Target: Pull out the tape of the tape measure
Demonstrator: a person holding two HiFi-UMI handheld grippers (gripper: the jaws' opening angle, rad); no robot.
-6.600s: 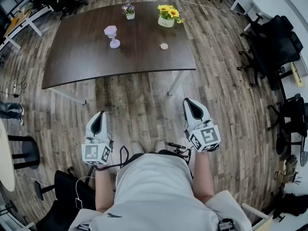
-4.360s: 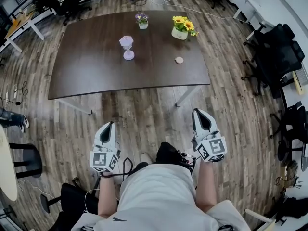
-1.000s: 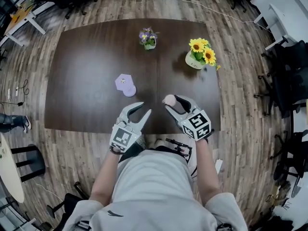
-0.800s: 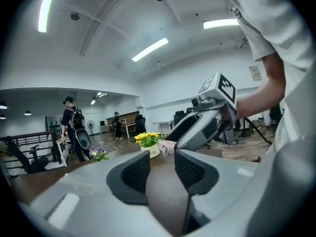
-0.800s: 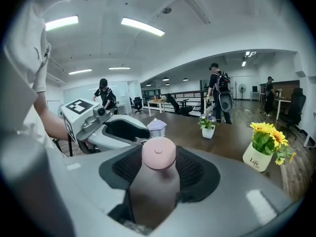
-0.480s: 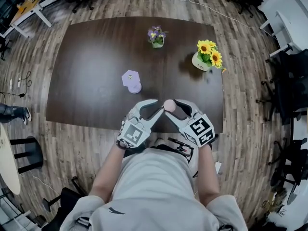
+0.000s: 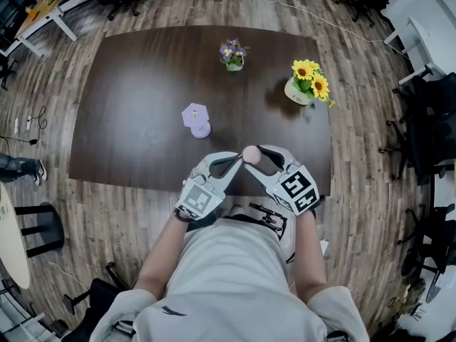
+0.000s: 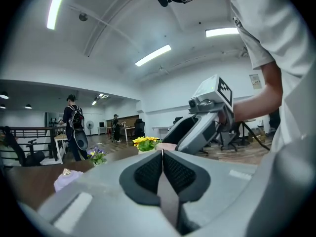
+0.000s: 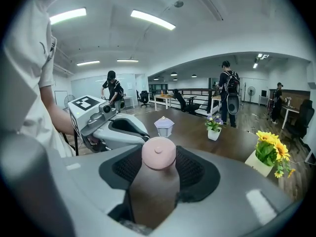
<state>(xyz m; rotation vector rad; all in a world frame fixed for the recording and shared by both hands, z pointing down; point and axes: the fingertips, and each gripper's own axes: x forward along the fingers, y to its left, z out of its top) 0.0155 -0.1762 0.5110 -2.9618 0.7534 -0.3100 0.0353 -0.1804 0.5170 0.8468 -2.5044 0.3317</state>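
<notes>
A round pink tape measure [image 7: 250, 154] is held above the near edge of the dark table [image 7: 128, 105], and my right gripper [image 7: 251, 158] is shut on it. In the right gripper view its pink disc [image 9: 159, 153] sits between the black pads. My left gripper [image 7: 238, 162] comes in from the left with its tips against the tape measure. Its jaws have just been closing and now stand shut [image 8: 162, 154]. A thin pale sliver, apparently the tape's end, shows at the top of the seam between the pads.
On the table stand a lavender lamp-like object [image 7: 196, 118], a small pot of purple flowers [image 7: 231, 54] and a pot of sunflowers [image 7: 306, 83]. Black office chairs [image 7: 427, 105] line the right side. People walk in the background [image 9: 230, 95].
Both grippers came together over the table's near edge. The left gripper's jaws, wide open half a second ago, have shut at the side of the tape measure. The right gripper keeps its hold.
</notes>
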